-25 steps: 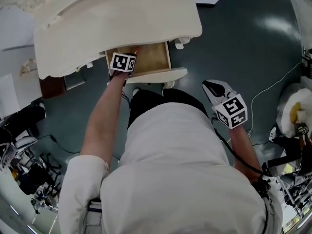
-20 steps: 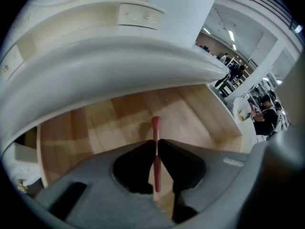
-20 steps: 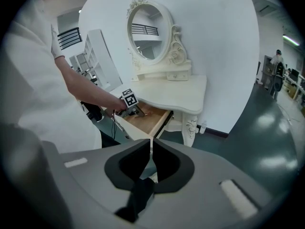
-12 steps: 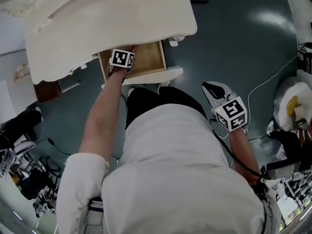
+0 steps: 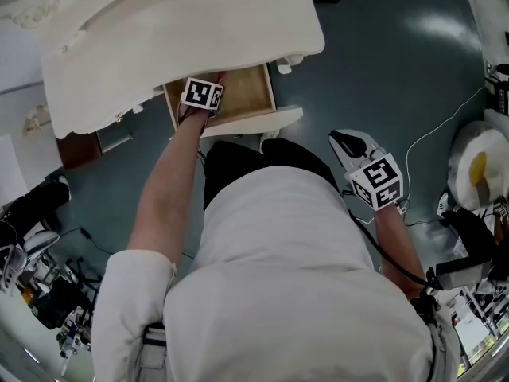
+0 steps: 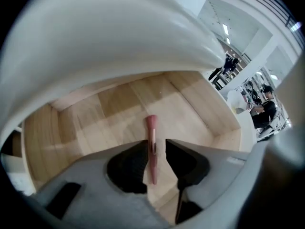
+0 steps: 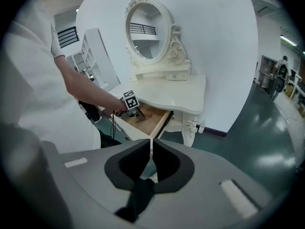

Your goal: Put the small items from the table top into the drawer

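The left gripper [image 6: 155, 146] is inside the open wooden drawer [image 6: 190, 109] of the white dressing table [image 5: 175, 30]. Its jaws are opening. A slim pink stick, like a lipstick [image 6: 151, 125], lies on the drawer floor between the jaws, with a gap showing on its right side. In the head view the left gripper [image 5: 203, 95] reaches into the drawer [image 5: 250, 94] under the table's edge. The right gripper [image 5: 350, 146] hangs by the person's right side over the floor, shut and empty. Its own view looks past the jaws to the drawer [image 7: 147, 118] and the left gripper [image 7: 131, 104].
The table top overhangs the drawer, and an oval mirror [image 7: 145, 27] stands on it. The floor is dark green, with a white cable [image 5: 445, 138] running across it. A white and yellow object [image 5: 477, 169] lies at the right. Dark equipment [image 5: 40, 277] crowds the lower left.
The left gripper has stayed in the drawer in much the same place. The right gripper has held beside the person. The head view has shifted slightly.
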Tool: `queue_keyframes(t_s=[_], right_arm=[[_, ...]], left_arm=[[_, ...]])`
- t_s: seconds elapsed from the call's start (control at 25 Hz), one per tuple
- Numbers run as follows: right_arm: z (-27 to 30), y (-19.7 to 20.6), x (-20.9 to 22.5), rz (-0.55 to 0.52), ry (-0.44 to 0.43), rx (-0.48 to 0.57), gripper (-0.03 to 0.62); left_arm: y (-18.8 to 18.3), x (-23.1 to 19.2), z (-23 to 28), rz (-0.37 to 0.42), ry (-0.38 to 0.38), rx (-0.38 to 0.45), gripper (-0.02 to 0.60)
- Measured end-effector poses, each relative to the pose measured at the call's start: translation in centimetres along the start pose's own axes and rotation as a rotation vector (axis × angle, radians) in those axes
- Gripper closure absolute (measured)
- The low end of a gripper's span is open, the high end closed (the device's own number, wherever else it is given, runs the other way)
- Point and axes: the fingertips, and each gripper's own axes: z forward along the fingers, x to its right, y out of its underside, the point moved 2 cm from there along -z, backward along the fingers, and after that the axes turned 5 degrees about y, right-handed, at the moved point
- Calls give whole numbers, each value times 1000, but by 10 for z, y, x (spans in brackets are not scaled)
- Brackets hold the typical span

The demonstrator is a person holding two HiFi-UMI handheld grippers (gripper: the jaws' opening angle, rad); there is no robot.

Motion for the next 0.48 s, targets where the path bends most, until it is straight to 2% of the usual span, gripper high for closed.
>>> queue_keyframes(t_s=[0.24, 0.48], right_arm=[[20, -19, -24, -22, -1, 15, 574], [37, -42, -76, -44, 6, 52, 577]], left_arm=[[-2, 3, -38, 41, 57, 55, 459], [17, 13, -102, 134, 133, 159, 469]])
